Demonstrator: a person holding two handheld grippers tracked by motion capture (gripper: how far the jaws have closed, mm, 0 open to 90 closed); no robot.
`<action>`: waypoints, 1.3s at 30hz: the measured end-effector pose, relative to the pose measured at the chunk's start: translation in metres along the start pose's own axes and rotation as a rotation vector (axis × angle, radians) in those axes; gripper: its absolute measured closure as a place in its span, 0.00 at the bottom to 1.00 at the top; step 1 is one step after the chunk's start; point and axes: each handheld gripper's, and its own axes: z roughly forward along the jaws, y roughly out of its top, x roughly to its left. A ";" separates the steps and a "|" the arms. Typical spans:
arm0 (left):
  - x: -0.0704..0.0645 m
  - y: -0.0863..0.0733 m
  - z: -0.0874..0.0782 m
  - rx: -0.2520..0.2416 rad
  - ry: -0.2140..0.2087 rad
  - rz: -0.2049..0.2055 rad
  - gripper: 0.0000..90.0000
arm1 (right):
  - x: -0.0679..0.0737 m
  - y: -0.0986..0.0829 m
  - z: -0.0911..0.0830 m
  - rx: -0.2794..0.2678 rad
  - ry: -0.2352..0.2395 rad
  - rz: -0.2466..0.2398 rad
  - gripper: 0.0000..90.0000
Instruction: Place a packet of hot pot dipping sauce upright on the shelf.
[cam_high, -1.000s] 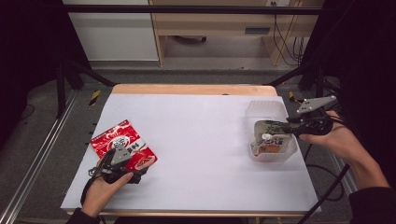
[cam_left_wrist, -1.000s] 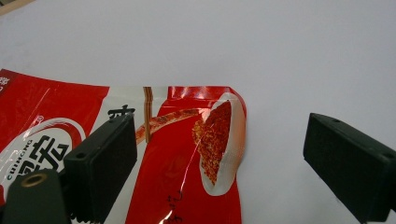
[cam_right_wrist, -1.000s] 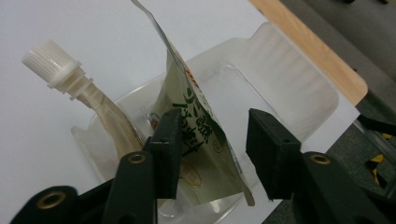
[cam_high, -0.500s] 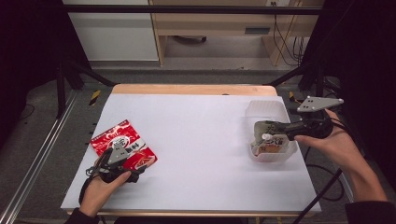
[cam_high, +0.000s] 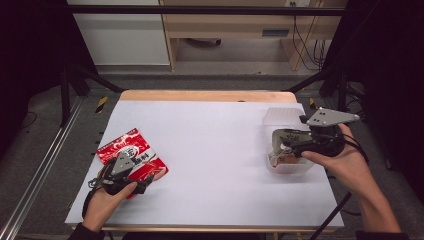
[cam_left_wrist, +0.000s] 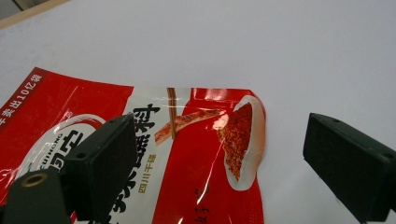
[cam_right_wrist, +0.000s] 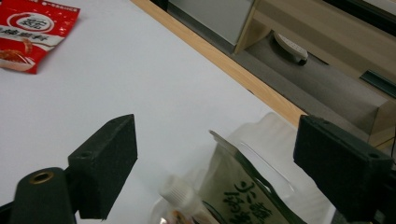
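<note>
My left tongs (cam_high: 131, 172) sit over the red packet (cam_high: 131, 152) near the left edge of the surface (cam_high: 210, 145). Their jaws are wide apart, one over the packet and one past its side, so nothing is gripped yet. I think this job is only starting: the packet lies flat on the surface, and it looks like I must close on it and carry it over.

The red packet is shiny and smooth, a flat bag with white writing and a picture of red powder. It looks thin and a bit crinkly, so it may slip.

The surface is plain white and smooth, with a wooden strip along the far edge.

Near the right edge is a clear plastic box (cam_high: 287, 117). Its walls are see-through. Inside it stands a green pouch (cam_right_wrist: 243, 196) with a small white cap (cam_right_wrist: 177, 191) beside it. My right tongs (cam_high: 280, 147) hover over the box, jaws apart, holding nothing.
</note>
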 end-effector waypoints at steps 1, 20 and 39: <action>0.000 -0.001 0.001 0.002 0.004 -0.005 0.11 | 0.008 0.005 0.002 -0.008 0.002 0.004 0.14; 0.009 -0.004 -0.001 -0.001 0.032 -0.027 0.11 | 0.075 0.018 0.045 -0.024 0.119 -0.015 0.09; 0.036 -0.011 -0.012 -0.002 0.086 -0.085 0.12 | 0.136 -0.008 0.094 0.004 0.171 0.011 0.12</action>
